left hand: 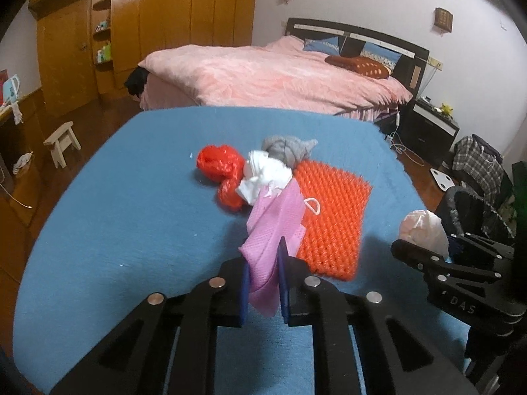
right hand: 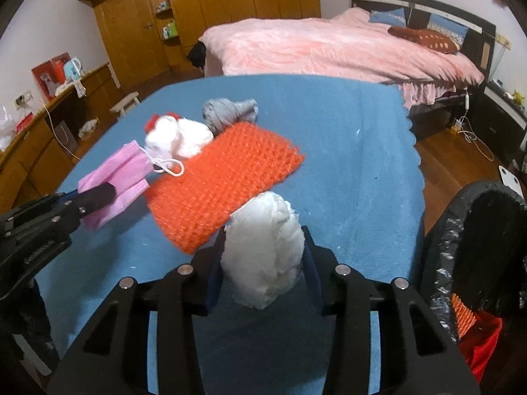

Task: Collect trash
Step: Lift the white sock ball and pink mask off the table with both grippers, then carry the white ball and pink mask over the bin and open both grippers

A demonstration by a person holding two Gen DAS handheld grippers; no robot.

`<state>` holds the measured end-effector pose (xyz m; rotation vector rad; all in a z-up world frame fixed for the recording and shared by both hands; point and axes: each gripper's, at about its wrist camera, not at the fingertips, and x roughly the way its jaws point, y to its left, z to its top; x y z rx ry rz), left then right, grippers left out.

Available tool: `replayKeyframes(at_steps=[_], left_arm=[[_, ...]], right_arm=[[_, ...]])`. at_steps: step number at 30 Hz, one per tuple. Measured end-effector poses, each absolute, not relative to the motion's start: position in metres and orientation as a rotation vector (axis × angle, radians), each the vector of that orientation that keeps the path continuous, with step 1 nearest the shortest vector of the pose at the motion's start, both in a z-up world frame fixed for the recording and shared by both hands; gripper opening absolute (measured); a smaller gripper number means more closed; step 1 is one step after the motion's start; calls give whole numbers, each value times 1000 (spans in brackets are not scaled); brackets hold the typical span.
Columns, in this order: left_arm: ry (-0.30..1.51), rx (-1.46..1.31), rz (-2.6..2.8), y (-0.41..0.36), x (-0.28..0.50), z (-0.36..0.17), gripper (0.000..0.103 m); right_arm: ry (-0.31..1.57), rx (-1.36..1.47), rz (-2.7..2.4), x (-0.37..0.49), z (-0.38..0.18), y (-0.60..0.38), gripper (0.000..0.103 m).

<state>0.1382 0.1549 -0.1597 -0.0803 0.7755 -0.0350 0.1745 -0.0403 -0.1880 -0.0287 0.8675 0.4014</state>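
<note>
A blue cloth covers the bench [left hand: 131, 217]. At the frame's centre lie an orange mat [left hand: 332, 217], a red bag [left hand: 220, 168], white paper [left hand: 266, 174] and a grey wad [left hand: 286, 149]. The left gripper [left hand: 263, 283] pinches a pink mask [left hand: 273, 227]. The right gripper [right hand: 263, 263] clamps a white wad [right hand: 263, 250]. A pink bed [left hand: 280, 75] and wooden wardrobe [left hand: 184, 10] stand behind; a black bin [right hand: 474, 230] is at lower right.

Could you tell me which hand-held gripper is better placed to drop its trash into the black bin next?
Right: the right hand-held gripper, holding the white wad, sits beside the bin; the left, holding the pink mask, is farther.
</note>
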Motion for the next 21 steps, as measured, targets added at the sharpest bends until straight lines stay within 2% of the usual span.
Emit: replayKeyframes(at_steps=[21], left_arm=[[646, -61, -105, 96, 103, -89, 14]], right_arm=[[722, 44, 333, 117, -110, -109, 41]])
